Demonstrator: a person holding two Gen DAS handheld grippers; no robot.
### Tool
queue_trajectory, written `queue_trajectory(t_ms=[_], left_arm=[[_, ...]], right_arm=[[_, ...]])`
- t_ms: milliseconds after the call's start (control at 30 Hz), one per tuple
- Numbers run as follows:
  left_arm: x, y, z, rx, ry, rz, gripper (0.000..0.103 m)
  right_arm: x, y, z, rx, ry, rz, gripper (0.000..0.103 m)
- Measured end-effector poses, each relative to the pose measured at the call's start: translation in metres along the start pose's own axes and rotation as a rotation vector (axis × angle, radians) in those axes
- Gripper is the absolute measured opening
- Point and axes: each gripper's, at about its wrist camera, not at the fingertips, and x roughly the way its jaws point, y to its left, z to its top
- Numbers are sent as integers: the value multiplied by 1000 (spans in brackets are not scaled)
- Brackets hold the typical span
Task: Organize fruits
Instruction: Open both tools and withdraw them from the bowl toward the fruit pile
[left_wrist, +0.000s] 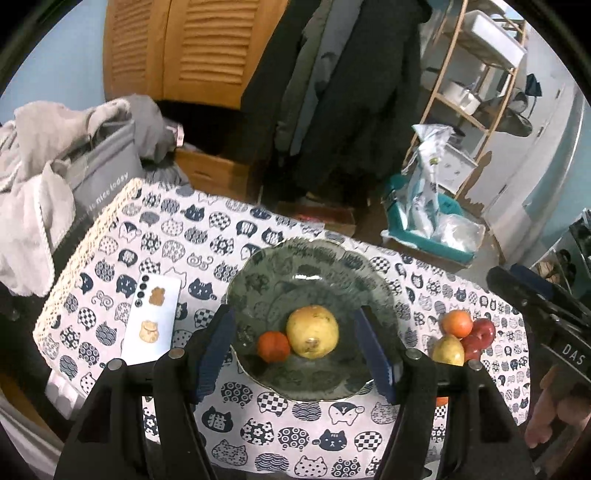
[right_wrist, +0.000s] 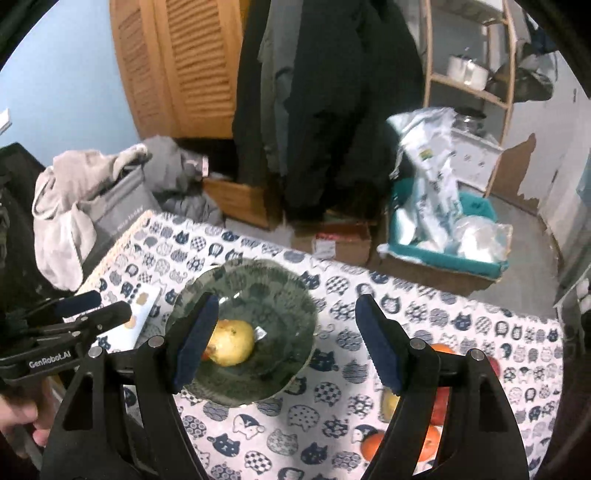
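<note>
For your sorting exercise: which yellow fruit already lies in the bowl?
The big round one beside the orange; the other yellow fruit lies on the cloth.

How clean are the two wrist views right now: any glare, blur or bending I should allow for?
Left wrist: sharp; a bright glare spot on the green glass plate; fisheye bends the table edge. Right wrist: softer, slightly smeared; the yellow pear is partly hidden by a claw finger.

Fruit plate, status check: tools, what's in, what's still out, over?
Both tools, left and right, open and empty above the table. Plate holds yellow pear and small orange. Remaining fruit pile sits right of plate. Nothing blocking.
</note>
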Motion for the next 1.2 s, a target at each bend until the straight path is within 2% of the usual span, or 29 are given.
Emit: queue_trajectory(t_ms=[67,200,300,400,467,600,900,1200], left_arm=[[-8,-6,1,11,-19,-5,74],[-25,-21,1,45,-57,-7,75],[-38,-31,2,65,-85,-5,81],[-50,-42,4,89,-107,-3,82],[-58,-48,5,102,-123,-6,87],[-72,-63,4,125,-155,-12,87],[-74,-101,2,185,-150,-50,91],[-69,-139,-8,264,-128,-50,93]], right_arm=[[-14,-5,-1,2,-24,-11,77],[-39,-15,-4,9,-62,-24,77],[-58,-23,-7,20,-89,-38,77],[-75,-32,-11,36,-110,-37,77],[-85,-36,-12,34,-122,-50,77],[-103,-48,-17,52,-141,-58,78],[-132,-77,-32,67,-162,-108,81],[-145,-109,-53,104,-150,-154,81]])
